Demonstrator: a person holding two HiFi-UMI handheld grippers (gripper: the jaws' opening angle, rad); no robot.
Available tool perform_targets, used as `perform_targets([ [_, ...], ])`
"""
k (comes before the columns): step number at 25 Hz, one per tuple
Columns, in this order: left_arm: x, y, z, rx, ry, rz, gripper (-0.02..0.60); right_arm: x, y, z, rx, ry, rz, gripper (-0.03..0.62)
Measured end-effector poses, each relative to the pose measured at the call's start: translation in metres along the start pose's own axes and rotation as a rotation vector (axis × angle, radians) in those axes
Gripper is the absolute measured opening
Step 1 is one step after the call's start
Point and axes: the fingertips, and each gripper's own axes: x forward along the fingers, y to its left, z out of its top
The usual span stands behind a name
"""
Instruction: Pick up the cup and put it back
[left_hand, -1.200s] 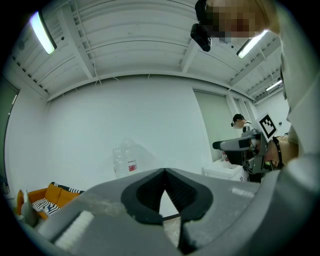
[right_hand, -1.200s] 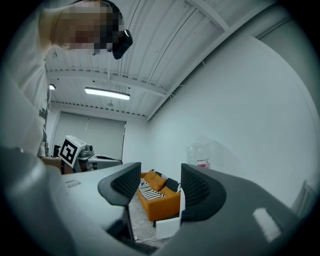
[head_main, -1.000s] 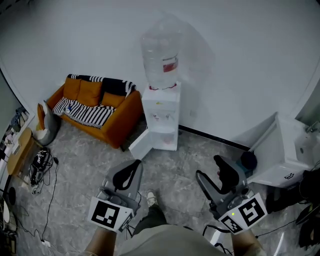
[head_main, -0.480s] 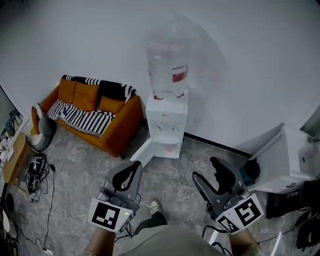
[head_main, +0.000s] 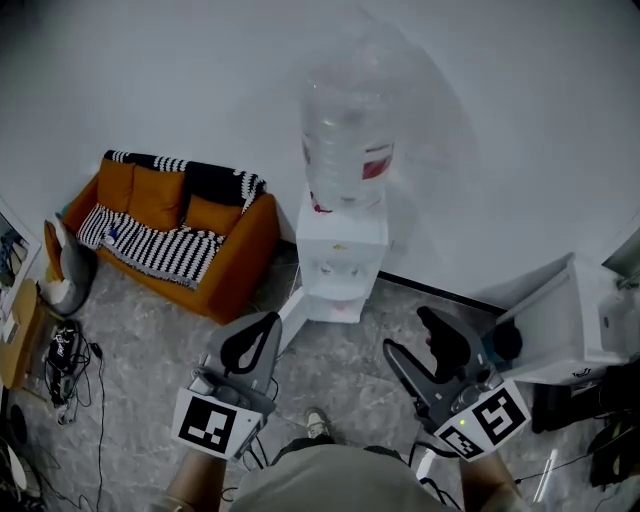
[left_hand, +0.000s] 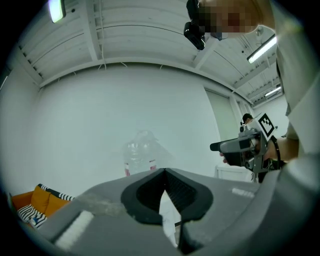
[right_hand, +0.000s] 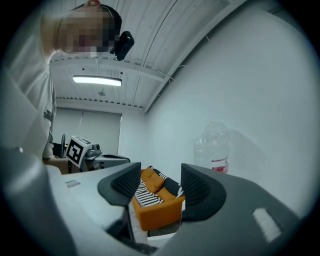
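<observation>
Water dispenser (head_main: 343, 265) looms nearer than a second ago. Facing it, the left gripper (head_main: 262, 335) has jaws pressed together; the right gripper (head_main: 412, 335) is spread and empty. Cup unseen in any view, so pickup judged not started.

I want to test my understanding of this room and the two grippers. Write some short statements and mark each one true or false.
1. The right gripper has its jaws apart with nothing between them. True.
2. The left gripper holds a cup. False: its jaws are together and empty, and no cup is in view.
3. A water bottle stands on top of the white dispenser. True.
4. The sofa is green. False: it is orange, with a striped blanket on it.
</observation>
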Motion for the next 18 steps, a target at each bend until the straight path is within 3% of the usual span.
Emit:
perform_targets([
  [8,0.029,0.033,-0.014,-0.013,0.007,-0.013,0.002,0.033,-0.027,-0.015,0.026,0.022,-0.050,0.255],
  [18,0.072,0.038,-0.021,-0.025,0.049,0.025,0.003,0.056,-0.069,-0.025,0.020,0.033,0.019,0.275],
])
